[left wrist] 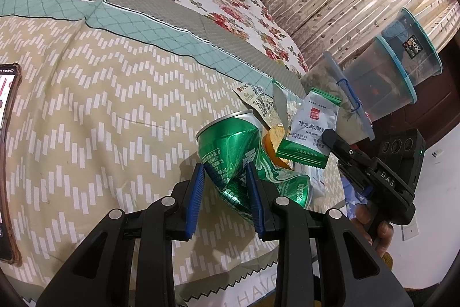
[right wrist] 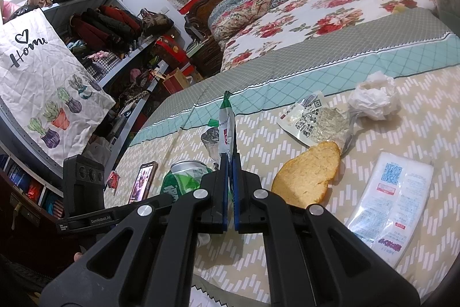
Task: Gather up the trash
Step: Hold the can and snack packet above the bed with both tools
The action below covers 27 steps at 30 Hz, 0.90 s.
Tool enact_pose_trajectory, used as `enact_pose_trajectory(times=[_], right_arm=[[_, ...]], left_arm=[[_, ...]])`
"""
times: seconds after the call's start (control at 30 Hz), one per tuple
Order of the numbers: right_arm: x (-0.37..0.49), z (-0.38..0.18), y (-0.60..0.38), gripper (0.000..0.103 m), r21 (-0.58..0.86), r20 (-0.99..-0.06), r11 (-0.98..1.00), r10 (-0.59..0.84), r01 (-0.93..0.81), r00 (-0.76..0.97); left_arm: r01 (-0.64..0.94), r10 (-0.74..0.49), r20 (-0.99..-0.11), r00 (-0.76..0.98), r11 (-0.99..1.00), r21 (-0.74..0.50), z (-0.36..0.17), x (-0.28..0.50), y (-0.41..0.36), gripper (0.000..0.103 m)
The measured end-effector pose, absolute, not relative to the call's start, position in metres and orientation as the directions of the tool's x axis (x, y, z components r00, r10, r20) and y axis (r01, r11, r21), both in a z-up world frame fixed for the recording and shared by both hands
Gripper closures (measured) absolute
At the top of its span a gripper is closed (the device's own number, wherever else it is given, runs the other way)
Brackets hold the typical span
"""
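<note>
Blue-padded left tongs (left wrist: 225, 193) squeeze the squashed green can (left wrist: 230, 151) and the right tongs (right wrist: 230, 163) pinch a green snack wrapper (right wrist: 225, 117), but the bread slice (right wrist: 307, 174), paper ball (right wrist: 373, 97), clear wrapper (right wrist: 313, 117) and tissue pack (right wrist: 394, 200) still wait on the bed (right wrist: 373, 143).

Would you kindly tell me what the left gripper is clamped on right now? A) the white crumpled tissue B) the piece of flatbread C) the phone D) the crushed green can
D: in the left wrist view the left gripper's blue pads press both sides of the crushed green can.
</note>
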State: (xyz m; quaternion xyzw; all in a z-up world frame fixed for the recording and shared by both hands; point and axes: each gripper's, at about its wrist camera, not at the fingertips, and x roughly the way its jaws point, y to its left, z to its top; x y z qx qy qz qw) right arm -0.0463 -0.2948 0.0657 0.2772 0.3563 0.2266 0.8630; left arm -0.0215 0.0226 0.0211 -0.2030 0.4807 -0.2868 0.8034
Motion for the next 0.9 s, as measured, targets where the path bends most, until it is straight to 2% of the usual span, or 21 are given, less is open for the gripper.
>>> enact_pose_trajectory(times=[0.9], right_arm=[[-0.0464, 0.0659, -0.2944, 0.098, 0.64, -0.489, 0.744, 0.588, -0.193, 0.644]], left_arm=[[0.265, -0.656, -0.656, 0.373, 0.753, -0.603, 0.0207, -0.0229, 0.024, 0.077]])
